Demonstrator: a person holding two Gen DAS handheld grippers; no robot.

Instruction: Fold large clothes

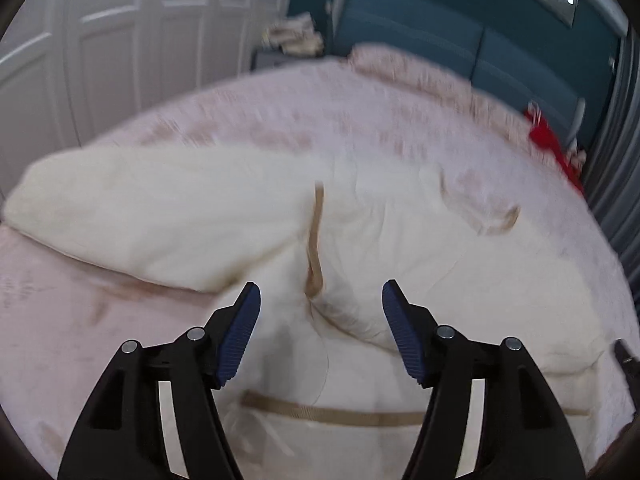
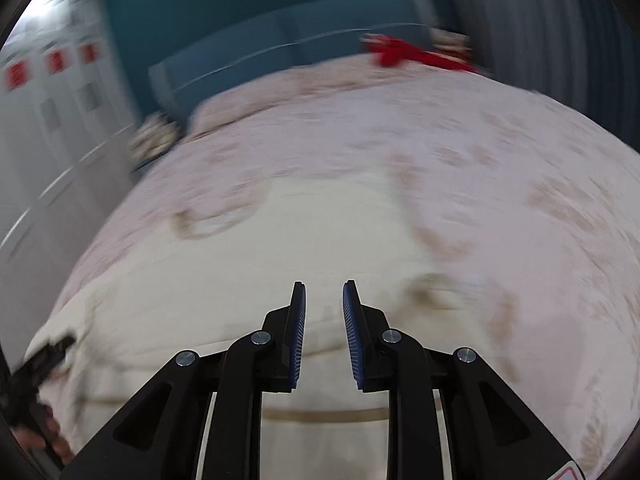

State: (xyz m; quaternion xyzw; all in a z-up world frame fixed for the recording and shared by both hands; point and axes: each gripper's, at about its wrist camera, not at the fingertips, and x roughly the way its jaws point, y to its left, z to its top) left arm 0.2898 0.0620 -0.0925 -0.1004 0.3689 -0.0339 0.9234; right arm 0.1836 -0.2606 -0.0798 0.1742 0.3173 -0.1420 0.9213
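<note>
A large cream garment with tan trim lies spread and rumpled on a pink bed. One broad part is folded over to the left, and a tan band runs across near me. My left gripper is open wide just above the cloth, holding nothing. In the right wrist view the same garment lies below my right gripper, whose pads stand a narrow gap apart with nothing between them. The left gripper shows at the left edge of that view. Both views are blurred.
A red item lies at the bed's far right corner, also in the right wrist view. A teal headboard and wall stand behind the bed. White closet doors stand to the left. A small cluttered stand is beside the bed.
</note>
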